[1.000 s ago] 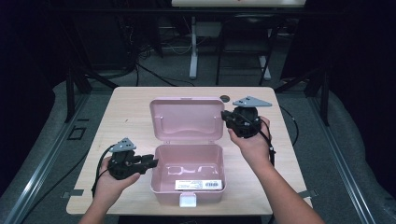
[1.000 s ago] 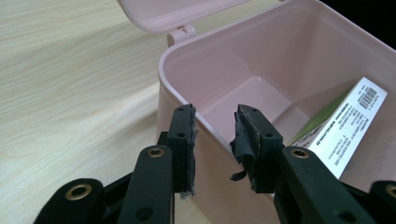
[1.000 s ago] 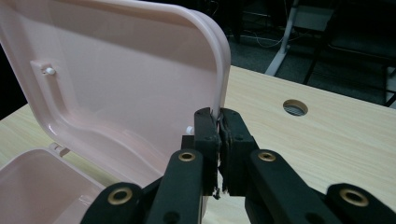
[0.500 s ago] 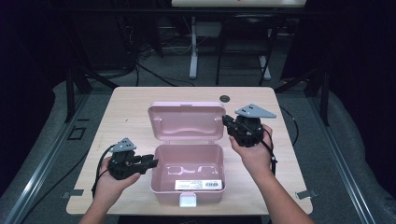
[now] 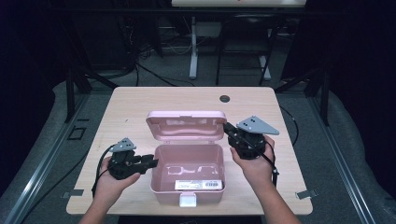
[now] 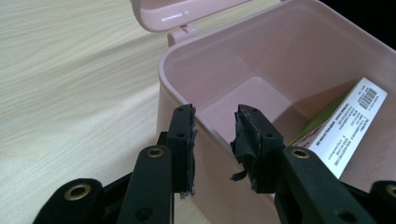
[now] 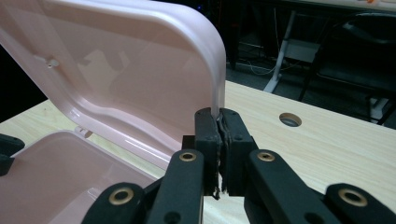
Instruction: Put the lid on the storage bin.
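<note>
My left gripper (image 5: pixel 150 162) sat at the left wall of the pink box (image 5: pixel 188 192), low on the wooden table (image 5: pixel 126 102). Its jaws stood apart with the box's left rim between them, one pad outside the wall and one inside, as the left gripper view showed at the left gripper (image 6: pixel 215 140). They were not pressed onto the plastic. I judged that this placement was there to steady the base, so the box would not slide or tip while the lid was worked from the other side.

The box itself stood near the front edge of the table, its base open and upward-facing. On its floor lay a flat packet with a white barcode label (image 6: pixel 348 123), close to the right inner wall in that view. A white latch tab (image 5: pixel 189 200) hung at the front of the base.

The lid (image 5: pixel 186 125) stood hinged up behind the base, tilted back over the table.

My right gripper (image 5: pixel 227 127) was closed on the lid's right edge; the right gripper view showed the lid (image 7: pixel 140 70) with its rim pinched between the two pads of the right gripper (image 7: pixel 218 128). Holding it by that side edge gave me control of the swing about the hinge. Beyond it the round cable hole (image 7: pixel 290 120) lay in the tabletop, well apart from the box.
</note>
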`<state>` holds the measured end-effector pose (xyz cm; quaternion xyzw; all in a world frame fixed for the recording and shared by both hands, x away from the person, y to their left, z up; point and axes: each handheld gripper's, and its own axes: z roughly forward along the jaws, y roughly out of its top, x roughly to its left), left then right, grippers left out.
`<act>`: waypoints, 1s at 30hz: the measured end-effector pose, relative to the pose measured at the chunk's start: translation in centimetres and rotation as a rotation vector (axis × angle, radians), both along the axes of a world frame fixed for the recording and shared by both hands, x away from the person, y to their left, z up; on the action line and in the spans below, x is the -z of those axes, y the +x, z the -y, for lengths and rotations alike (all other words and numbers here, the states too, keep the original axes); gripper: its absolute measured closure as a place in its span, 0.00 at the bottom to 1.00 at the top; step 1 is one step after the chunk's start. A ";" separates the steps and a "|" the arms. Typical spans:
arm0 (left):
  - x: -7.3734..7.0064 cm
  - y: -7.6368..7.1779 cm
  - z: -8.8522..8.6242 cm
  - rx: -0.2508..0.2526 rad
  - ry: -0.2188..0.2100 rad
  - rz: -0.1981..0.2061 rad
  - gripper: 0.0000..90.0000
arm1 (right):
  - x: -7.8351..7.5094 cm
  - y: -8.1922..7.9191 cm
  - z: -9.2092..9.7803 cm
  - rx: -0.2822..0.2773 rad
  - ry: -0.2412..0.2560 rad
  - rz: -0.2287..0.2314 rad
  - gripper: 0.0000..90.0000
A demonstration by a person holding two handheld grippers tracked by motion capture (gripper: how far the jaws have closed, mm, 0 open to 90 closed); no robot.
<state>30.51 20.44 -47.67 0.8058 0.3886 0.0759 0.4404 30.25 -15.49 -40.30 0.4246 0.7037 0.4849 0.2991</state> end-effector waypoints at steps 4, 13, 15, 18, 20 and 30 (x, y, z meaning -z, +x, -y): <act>-0.1 0.0 -0.1 0.002 -0.005 0.001 0.75 | 0.2 -0.5 -0.1 0.003 -0.011 0.017 0.96; -0.7 -0.1 -0.7 -0.016 -0.010 0.016 0.75 | 0.7 -1.3 0.2 -0.003 0.038 0.014 0.95; -0.8 -0.1 -0.8 -0.019 -0.018 0.020 0.75 | 0.8 -1.4 0.3 -0.007 0.050 0.010 0.95; -1.1 -0.2 -0.9 -0.019 -0.020 0.029 0.75 | 0.9 -1.6 0.4 -0.010 0.062 0.008 0.95; -1.3 -0.3 -0.9 -0.018 -0.018 0.040 0.75 | 1.0 -1.7 0.5 -0.013 0.066 0.007 0.95; -2.4 -0.9 -1.0 -0.030 -0.029 0.090 0.73 | 1.4 -2.5 0.6 -0.016 0.078 0.014 0.94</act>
